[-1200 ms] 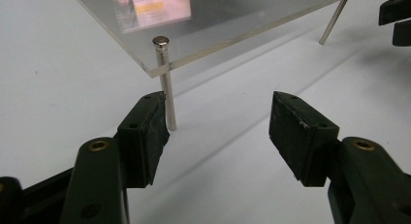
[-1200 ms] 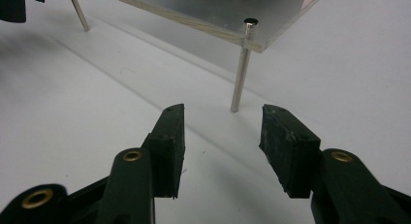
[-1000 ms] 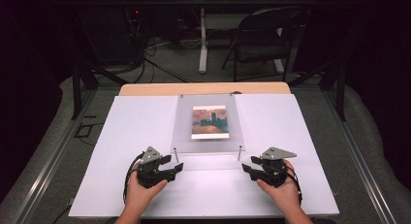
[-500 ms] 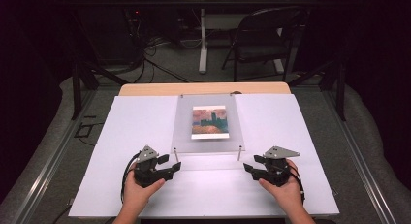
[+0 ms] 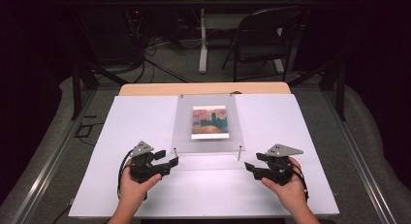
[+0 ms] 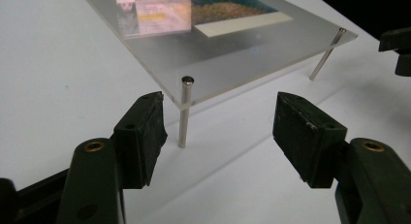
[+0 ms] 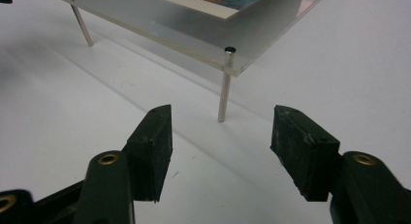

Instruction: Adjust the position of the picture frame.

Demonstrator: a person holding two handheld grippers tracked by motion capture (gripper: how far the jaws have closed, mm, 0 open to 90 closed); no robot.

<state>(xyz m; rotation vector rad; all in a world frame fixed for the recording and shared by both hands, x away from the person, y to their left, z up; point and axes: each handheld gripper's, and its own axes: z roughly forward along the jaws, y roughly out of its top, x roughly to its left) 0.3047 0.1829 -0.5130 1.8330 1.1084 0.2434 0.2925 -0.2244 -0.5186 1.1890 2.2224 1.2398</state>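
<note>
A clear acrylic plate (image 5: 184, 136) carries a colourful picture (image 5: 209, 122) and stands on thin metal pins above the white board. My left gripper (image 5: 170, 157) is open beside the near left pin (image 5: 175, 151). In the left gripper view that pin (image 6: 184, 112) stands just beyond the left gripper (image 6: 219, 103), close to the left jaw. My right gripper (image 5: 251, 161) is open by the near right pin (image 5: 239, 152). Its jaws have just been opening, with nothing between them. In the right gripper view the pin (image 7: 225, 83) stands just past the right gripper (image 7: 223, 110).
The white board (image 5: 121, 136) covers a wooden table (image 5: 145, 89). Beyond the table are a dark folding chair (image 5: 261, 40), a white table leg (image 5: 203, 44) and cables on the floor. The other gripper's tip (image 6: 397, 49) shows at the far right of the left gripper view.
The right gripper's jaws stand wider apart than a second ago. Both hands have stayed almost where they were by the plate's near corners.
</note>
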